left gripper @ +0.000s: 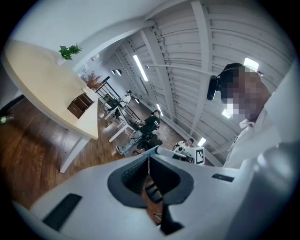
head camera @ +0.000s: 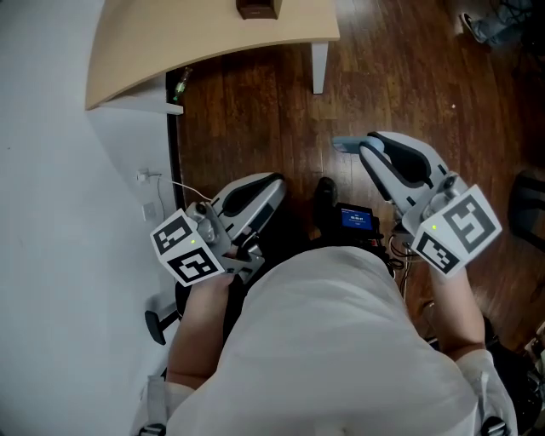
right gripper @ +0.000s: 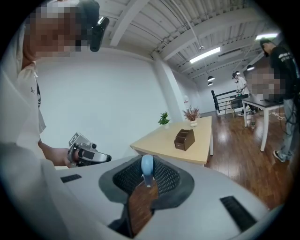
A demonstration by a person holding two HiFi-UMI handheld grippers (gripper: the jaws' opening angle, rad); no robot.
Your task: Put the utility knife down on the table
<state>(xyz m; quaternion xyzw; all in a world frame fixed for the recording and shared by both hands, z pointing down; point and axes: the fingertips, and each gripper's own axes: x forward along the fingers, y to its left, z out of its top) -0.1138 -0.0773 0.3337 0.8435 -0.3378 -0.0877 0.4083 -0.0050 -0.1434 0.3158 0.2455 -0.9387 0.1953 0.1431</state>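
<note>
The utility knife (head camera: 345, 145) is a light blue, thin thing that sticks out past the tips of my right gripper (head camera: 368, 148). In the right gripper view its rounded blue end (right gripper: 147, 165) stands between the ribbed pads, and the right gripper (right gripper: 147, 177) is shut on it. My left gripper (head camera: 274, 182) is held low at the left, above the wooden floor. In its own view the left gripper (left gripper: 149, 158) has its jaws meeting in a line with nothing between them. The pale wooden table (head camera: 213, 38) lies ahead, well beyond both grippers.
A small brown box (head camera: 257, 8) sits on the table, with a potted plant (right gripper: 164, 118) at its far end. A white table leg (head camera: 319, 68) stands on the dark floor. A white wall (head camera: 51, 255) runs along the left. A small blue screen (head camera: 356, 220) glows near my waist.
</note>
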